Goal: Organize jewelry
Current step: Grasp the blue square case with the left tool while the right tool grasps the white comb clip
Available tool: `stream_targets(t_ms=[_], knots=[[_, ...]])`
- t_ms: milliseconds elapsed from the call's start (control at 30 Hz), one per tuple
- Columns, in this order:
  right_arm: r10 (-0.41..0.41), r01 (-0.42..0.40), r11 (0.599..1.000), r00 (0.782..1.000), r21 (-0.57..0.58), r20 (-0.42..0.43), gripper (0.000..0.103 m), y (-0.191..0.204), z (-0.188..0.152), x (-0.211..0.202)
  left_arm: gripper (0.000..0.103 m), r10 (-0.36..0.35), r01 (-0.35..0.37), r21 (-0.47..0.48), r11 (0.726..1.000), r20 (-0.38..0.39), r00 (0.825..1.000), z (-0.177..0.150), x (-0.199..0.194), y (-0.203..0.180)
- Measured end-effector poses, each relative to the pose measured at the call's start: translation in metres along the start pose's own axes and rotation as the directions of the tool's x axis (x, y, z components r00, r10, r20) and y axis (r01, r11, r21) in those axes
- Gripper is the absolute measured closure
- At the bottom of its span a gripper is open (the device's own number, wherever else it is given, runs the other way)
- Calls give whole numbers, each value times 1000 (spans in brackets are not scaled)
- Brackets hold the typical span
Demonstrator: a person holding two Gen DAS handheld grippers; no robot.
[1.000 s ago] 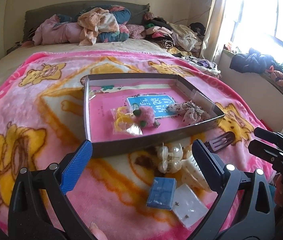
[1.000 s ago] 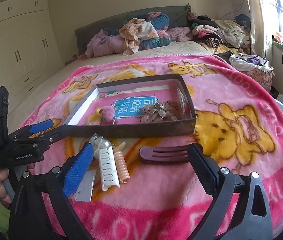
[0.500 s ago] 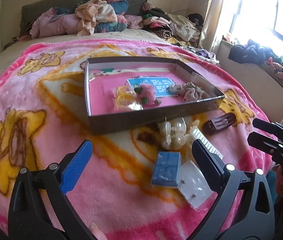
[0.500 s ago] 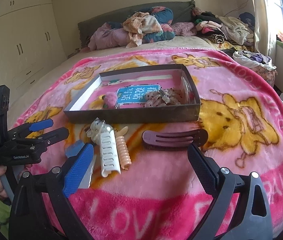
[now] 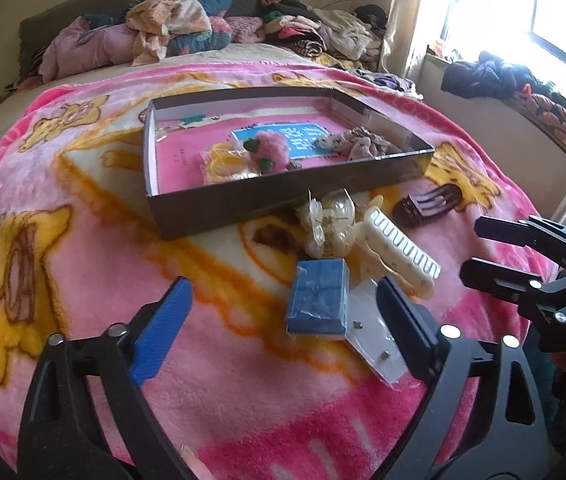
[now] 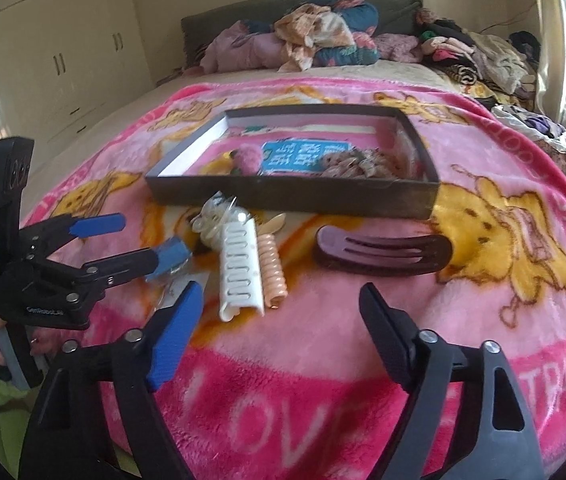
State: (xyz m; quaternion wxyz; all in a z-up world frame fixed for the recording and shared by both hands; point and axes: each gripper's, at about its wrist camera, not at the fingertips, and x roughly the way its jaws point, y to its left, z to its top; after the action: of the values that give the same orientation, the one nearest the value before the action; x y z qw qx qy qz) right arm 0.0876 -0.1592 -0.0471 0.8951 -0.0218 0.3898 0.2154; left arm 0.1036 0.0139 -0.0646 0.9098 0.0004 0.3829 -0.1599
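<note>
Before box (image 5: 283, 200) front wall: clips crowded; blanket (image 6: 323, 360) nearer grippers bare.

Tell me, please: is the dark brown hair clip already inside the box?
No, the dark brown hair clip lies on the pink blanket in front of the box, outside its near wall.

Both views ride on hand-held tongs and look forward and down across the bed (image 5: 83, 240) toward its headboard. The left view sits close over the blue pad (image 5: 317, 302) at centre frame. The right view looks from further right, with the dark clip (image 6: 383, 254) at centre. Both share the box (image 5: 243, 208), the white clip (image 6: 241, 270) and the pink blanket (image 6: 323, 360); each shows the other tongs at its frame edge.
</note>
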Motion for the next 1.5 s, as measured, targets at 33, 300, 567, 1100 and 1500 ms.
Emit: stream_targets(t_ms=[33, 300, 567, 1100, 1500], knots=[[5, -5, 1000, 1000, -8, -4, 34, 2, -1, 2, 26, -3, 3, 1, 1000, -5, 1000, 0, 1, -1], [36, -38, 996, 999, -81, -35, 60, 15, -3, 19, 49, -29, 29, 12, 999, -35, 999, -4, 13, 0], [42, -47, 995, 997, -91, -61, 70, 17, -1, 38, 56, -55, 56, 12, 998, -49, 997, -3, 21, -2], [56, -60, 994, 997, -95, -48, 77, 17, 2, 48, 76, -86, 87, 15, 996, -61, 994, 1, 29, -9], [74, -74, 997, 997, -8, -1, 77, 0, -3, 20, 78, -78, 79, 42, 996, -34, 996, 5, 21, -20]])
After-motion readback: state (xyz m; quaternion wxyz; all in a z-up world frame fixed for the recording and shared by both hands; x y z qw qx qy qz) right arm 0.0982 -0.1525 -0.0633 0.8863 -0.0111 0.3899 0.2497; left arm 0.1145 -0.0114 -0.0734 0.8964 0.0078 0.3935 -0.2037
